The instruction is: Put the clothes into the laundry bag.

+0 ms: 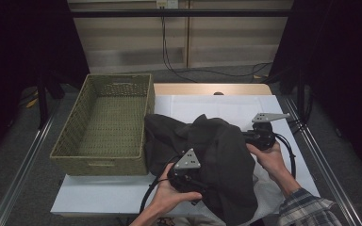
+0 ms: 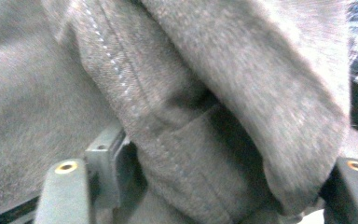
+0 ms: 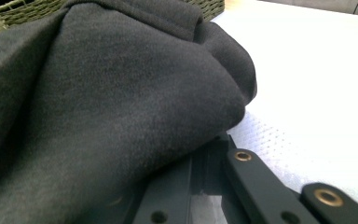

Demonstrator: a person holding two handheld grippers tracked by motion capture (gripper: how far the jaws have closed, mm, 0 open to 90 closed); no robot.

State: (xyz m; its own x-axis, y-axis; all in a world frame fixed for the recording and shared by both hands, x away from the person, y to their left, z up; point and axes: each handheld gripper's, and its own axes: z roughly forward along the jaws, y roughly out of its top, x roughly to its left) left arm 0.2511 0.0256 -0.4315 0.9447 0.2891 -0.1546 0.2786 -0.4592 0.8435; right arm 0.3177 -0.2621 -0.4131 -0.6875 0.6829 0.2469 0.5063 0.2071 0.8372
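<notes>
A dark grey garment (image 1: 217, 155) lies bunched on the white-covered table (image 1: 226, 106), right of a woven basket (image 1: 103, 160). My left gripper (image 1: 193, 181) is at the garment's near left side. In the left gripper view a stitched fold of the garment (image 2: 191, 116) sits between the left gripper's (image 2: 209, 186) wide-apart jaws, with a dark gap beside the left pad. My right gripper (image 1: 257, 136) is at the garment's right edge. In the right gripper view the garment (image 3: 98, 93) drapes over my right gripper (image 3: 205, 154), whose jaws are together on its edge.
The olive woven basket stands empty at the table's left, and its rim (image 3: 18, 11) shows behind the cloth. White cover (image 3: 317, 84) stretches to the right of the garment. A plaid sleeve (image 1: 306, 207) enters at the bottom right. Cables run along the floor beyond the table.
</notes>
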